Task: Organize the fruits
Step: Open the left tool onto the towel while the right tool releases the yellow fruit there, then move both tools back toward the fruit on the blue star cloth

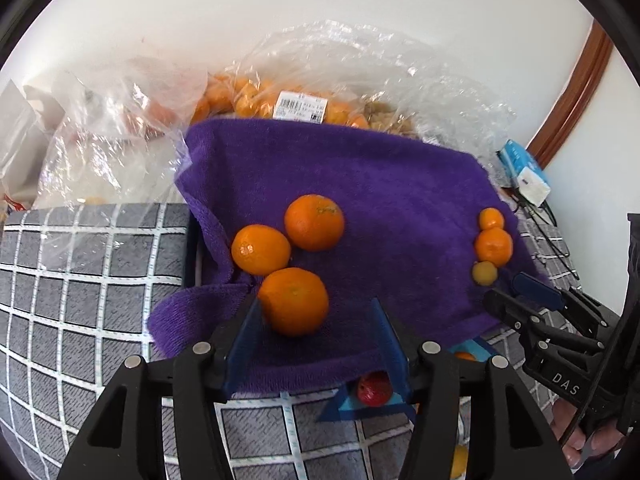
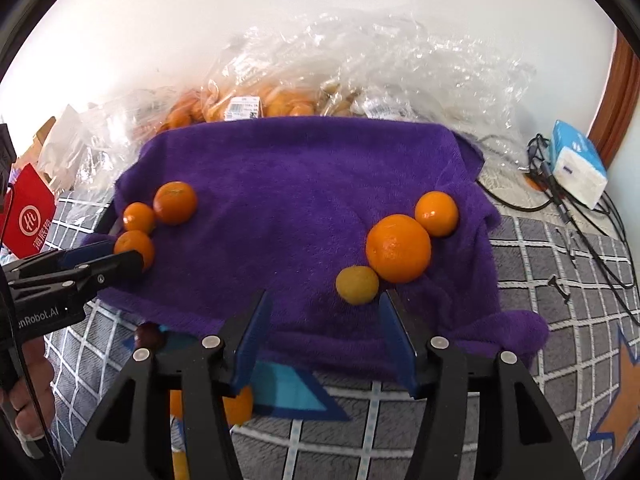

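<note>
A purple towel [image 1: 360, 184] [image 2: 288, 184] carries two groups of fruit. In the left wrist view three oranges cluster at its left: one [image 1: 314, 222] at the back, one [image 1: 261, 250] to the left, one [image 1: 294, 300] nearest. My left gripper [image 1: 316, 316] is open around that nearest orange, which sits by the left finger, clear of the right one. In the right wrist view a large orange [image 2: 399, 248], a smaller one [image 2: 436, 208] and a small yellowish fruit [image 2: 357, 285] lie in a row. My right gripper [image 2: 324, 300] stands open just short of the yellowish fruit.
Clear plastic bags of oranges [image 1: 280, 100] [image 2: 256, 104] lie behind the towel by the wall. A tissue pack [image 2: 578, 168] and cables [image 2: 560, 208] sit right, a red bag [image 2: 30, 208] left. A red fruit [image 1: 374, 388] and an orange [image 2: 240, 404] lie on the grey checked cloth [image 1: 80, 280].
</note>
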The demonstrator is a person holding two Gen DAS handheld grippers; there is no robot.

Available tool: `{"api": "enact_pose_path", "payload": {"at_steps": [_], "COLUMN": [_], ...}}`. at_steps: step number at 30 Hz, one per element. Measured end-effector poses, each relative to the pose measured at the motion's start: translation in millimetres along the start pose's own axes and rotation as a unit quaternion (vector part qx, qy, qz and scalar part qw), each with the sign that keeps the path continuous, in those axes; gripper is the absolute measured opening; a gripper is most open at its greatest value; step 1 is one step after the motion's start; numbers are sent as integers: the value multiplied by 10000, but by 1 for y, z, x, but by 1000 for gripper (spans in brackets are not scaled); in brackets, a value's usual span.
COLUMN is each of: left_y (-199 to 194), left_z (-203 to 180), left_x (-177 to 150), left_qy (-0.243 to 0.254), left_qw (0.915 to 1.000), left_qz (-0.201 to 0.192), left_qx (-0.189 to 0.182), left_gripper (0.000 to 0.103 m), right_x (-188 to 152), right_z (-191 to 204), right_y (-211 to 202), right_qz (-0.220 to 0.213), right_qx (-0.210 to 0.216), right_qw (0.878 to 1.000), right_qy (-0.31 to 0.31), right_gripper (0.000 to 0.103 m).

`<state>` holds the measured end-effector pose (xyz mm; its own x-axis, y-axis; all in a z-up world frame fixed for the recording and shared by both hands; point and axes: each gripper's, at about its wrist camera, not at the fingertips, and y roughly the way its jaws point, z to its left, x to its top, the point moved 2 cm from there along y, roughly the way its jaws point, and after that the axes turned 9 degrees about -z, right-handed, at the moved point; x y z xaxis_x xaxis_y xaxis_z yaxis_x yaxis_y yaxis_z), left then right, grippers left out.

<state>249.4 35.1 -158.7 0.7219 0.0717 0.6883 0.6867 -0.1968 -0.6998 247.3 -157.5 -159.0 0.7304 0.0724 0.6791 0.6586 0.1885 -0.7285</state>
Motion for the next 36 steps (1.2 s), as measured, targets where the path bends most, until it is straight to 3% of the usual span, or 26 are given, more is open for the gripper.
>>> {"api": "enact_pose_path", "payload": {"at_steps": [19, 22, 27, 36], "left_y": [-70, -76, -82, -87], "left_z": [18, 22, 32, 41], "left_x": [-16, -22, -33, -47], "left_qy": [-207, -245, -371, -433], "left_qw": [9990, 9988, 9984, 9983], "left_qz": [-406, -407, -412, -325], "left_qx": [46, 84, 143, 204], "left_gripper": [57, 57, 57, 57], "right_x": [-25, -30, -43, -52], "right_z": [5, 6, 13, 20], "right_y": [-60, -65, -65, -64], "right_qz": [-291, -312, -220, -165], "right_qx": [-20, 25, 110, 210], "right_qw": [9995, 9994, 9996, 9996], "right_qy": [111, 153, 141, 129], "right_gripper": [56, 54, 42, 41]}}
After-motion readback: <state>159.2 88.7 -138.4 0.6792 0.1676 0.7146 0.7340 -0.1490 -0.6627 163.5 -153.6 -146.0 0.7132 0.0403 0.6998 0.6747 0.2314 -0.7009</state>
